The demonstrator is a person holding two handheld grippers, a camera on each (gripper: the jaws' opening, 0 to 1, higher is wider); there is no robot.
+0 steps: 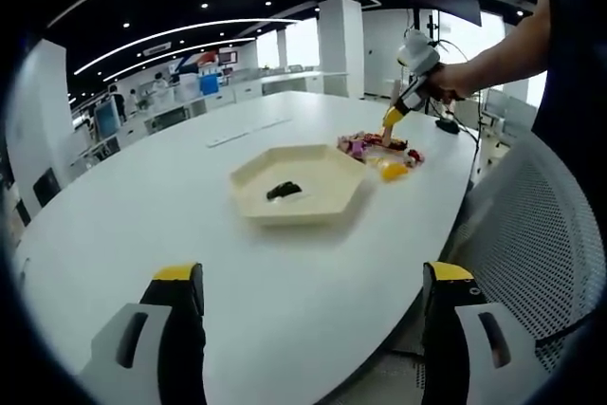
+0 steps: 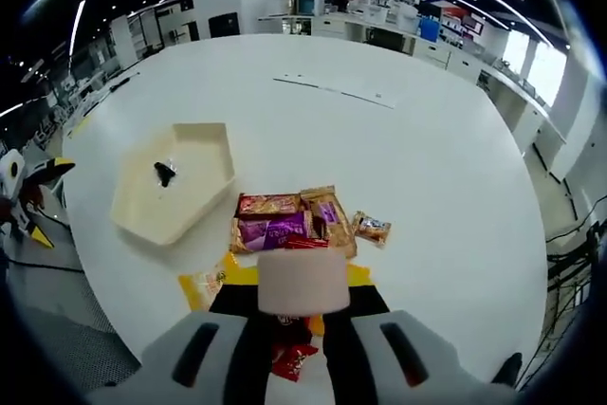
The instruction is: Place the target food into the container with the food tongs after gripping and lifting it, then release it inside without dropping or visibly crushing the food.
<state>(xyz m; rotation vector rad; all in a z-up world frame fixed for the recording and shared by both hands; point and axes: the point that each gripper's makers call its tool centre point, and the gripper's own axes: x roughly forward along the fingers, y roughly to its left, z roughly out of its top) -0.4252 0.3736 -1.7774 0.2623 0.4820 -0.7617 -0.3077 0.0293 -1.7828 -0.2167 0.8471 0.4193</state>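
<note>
Open-plan office, ceiling spots, big white table (image 1: 142, 234) under us. We see the hexagonal cream container (image 1: 299, 184) mid-table in the left gripper view, with one small dark item (image 1: 284, 190) already in it; the same tray sits at 10 o'clock in the right gripper view. Left gripper (image 1: 313, 329) idles low over the table edge, jaws spread wide with nothing between them. Right gripper (image 1: 414, 82) shows at 1 o'clock in the left gripper view, held by a hand (image 1: 453, 81), with the yellow tongs pointing down at the snack pile (image 1: 384, 149). In the right gripper view the right gripper's jaws are clamped on the food tongs (image 2: 302, 296), yellow arms with a pale block on top. We can't tell whether the tong tips are squeezed or relaxed, since block and jaws hide them, nor whether they touch anything yet. Target food is among the wrapped snacks: purple pack (image 2: 275, 231), red-brown pack (image 2: 269, 204), small orange pack (image 2: 371, 228) at 3 o'clock of the pile, red wrapper (image 2: 292, 358) under the tongs. Which pack is the target we can't say. Our read: step is approach/grip, nothing lifted yet. Next move needs tips either side of one pack, a light squeeze, a straight lift, then a carry toward 10 o'clock to the container and release low inside. Crowded packs make a double pick the likely risk.
</note>
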